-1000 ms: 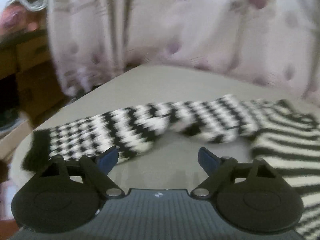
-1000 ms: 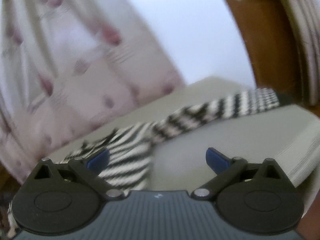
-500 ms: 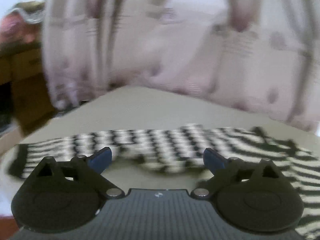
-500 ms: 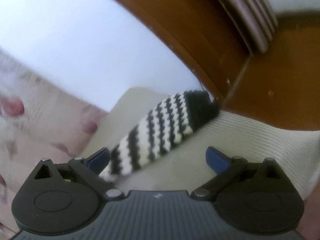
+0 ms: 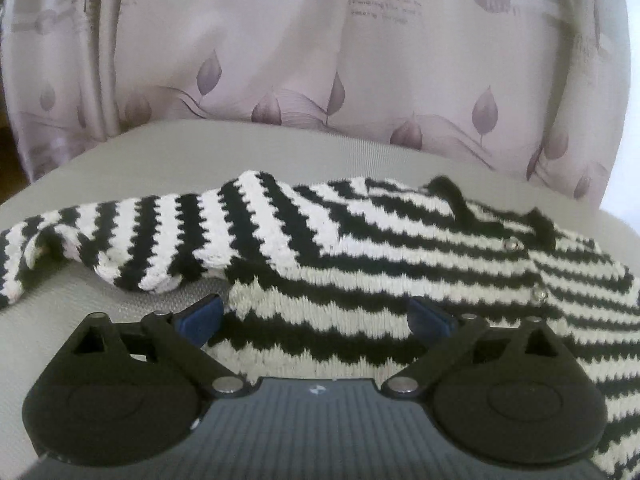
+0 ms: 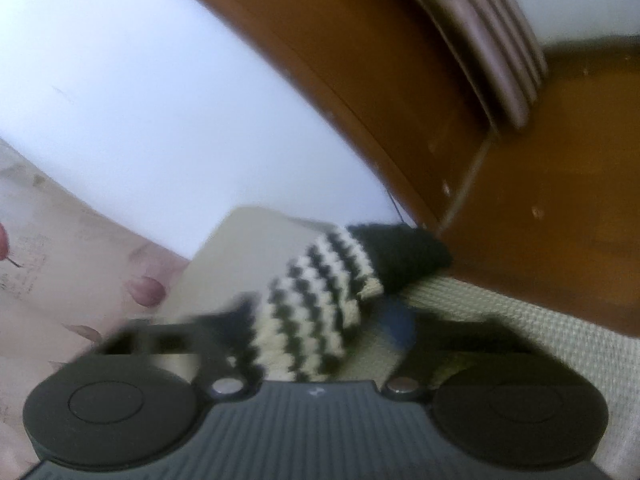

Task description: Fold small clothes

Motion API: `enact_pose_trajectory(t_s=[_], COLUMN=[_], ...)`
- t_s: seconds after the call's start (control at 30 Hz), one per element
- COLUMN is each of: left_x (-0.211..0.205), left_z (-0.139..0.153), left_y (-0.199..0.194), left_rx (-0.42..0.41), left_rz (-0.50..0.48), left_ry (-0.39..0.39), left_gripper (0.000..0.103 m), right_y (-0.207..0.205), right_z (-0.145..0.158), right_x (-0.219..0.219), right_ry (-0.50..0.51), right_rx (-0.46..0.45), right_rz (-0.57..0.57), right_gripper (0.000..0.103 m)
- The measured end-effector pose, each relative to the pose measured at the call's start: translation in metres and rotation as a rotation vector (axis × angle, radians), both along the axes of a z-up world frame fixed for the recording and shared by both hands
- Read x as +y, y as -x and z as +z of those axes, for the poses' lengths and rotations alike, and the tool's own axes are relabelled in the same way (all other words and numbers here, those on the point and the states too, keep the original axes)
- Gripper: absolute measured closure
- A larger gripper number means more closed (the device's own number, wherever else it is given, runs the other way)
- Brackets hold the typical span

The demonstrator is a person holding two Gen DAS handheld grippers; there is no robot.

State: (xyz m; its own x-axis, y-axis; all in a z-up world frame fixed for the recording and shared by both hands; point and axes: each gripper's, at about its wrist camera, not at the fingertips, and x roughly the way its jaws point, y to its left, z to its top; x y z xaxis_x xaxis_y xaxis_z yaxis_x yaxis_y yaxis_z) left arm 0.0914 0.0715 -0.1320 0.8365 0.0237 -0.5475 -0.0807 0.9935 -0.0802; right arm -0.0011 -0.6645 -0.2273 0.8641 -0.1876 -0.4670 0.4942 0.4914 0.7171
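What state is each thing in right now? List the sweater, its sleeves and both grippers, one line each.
striped sweater: lying unfolded on the grey surface.
left sleeve: stretched sideways, rumpled.
right sleeve: between closing fingers, blurred.
left gripper: open, over the sweater's body.
right gripper: blurred; grip unclear.

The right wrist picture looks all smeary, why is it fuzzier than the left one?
Right wrist view: motion blur smears the right hand-held gripper closing around the striped sleeve. Left wrist view: sharp; the striped sweater and curtain print show clearly, edges bent by fisheye.
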Motion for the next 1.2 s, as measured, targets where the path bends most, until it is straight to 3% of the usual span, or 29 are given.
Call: enact_pose_trajectory(t_s=[0.07, 0.13, 0.23, 0.33, 0.43, 0.57, 0.63, 0.73, 0.8, 0.9, 1.03, 1.07, 1.13, 1.17, 1.2], left_x=[0.0, -0.001, 0.002, 0.004, 0.002, -0.001, -0.001, 0.001, 0.001, 0.0, 0.001, 0.001, 0.003, 0.003, 0.004], left_z=[0.0, 0.0, -0.002, -0.003, -0.004, -0.006, -0.006, -0.007, -0.007, -0.007, -0.007, -0.008, -0.008, -0.008, -0.007], left_y=[0.002, -0.001, -0.004, -0.005, -0.006, -0.007, -0.007, -0.008, -0.008, -0.008, -0.009, -0.009, -0.009, -0.009, -0.008], left_rx=[-0.008, 0.005, 0.024, 0.022, 0.021, 0.027, 0.028, 0.03, 0.032, 0.031, 0.032, 0.031, 0.029, 0.028, 0.025], left_rz=[-0.008, 0.002, 0.005, 0.006, -0.003, -0.019, -0.018, -0.015, -0.017, -0.016, -0.015, -0.012, -0.009, -0.008, -0.008], left_ry=[0.008, 0.007, 0.024, 0.036, 0.025, 0.002, 0.004, 0.015, 0.016, 0.012, 0.031, 0.039, 0.051, 0.055, 0.061], left_gripper=[0.003, 0.003, 0.001, 0.001, 0.0, 0.0, 0.0, 0.0, 0.0, 0.0, 0.0, 0.0, 0.0, 0.0, 0.0], right_y=[0.001, 0.006, 0.036, 0.083, 0.115, 0.132, 0.137, 0.133, 0.13, 0.121, 0.107, 0.103, 0.092, 0.084, 0.08], right_z=[-0.009, -0.01, -0.003, 0.001, -0.006, -0.032, -0.045, -0.052, -0.046, -0.033, -0.019, -0.016, -0.009, -0.006, -0.011], right_x=[-0.01, -0.015, -0.022, -0.023, -0.024, -0.025, -0.027, -0.026, -0.02, -0.017, -0.015, -0.013, -0.011, -0.012, -0.016], right_ry=[-0.055, -0.079, -0.107, -0.123, -0.143, -0.244, -0.315, -0.392, -0.36, -0.312, -0.225, -0.201, -0.127, -0.085, -0.111], right_rx=[-0.005, -0.038, -0.194, -0.265, -0.244, -0.203, -0.24, -0.291, -0.305, -0.286, -0.205, -0.179, -0.097, -0.035, -0.013], right_rz=[-0.015, -0.02, -0.054, -0.084, -0.082, -0.062, -0.098, -0.093, -0.094, -0.106, -0.141, -0.142, -0.127, -0.11, -0.084], right_gripper=[0.095, 0.095, 0.095, 0.095, 0.095, 0.092, 0.091, 0.071, 0.052, 0.034, 0.031, 0.034, 0.057, 0.089, 0.096])
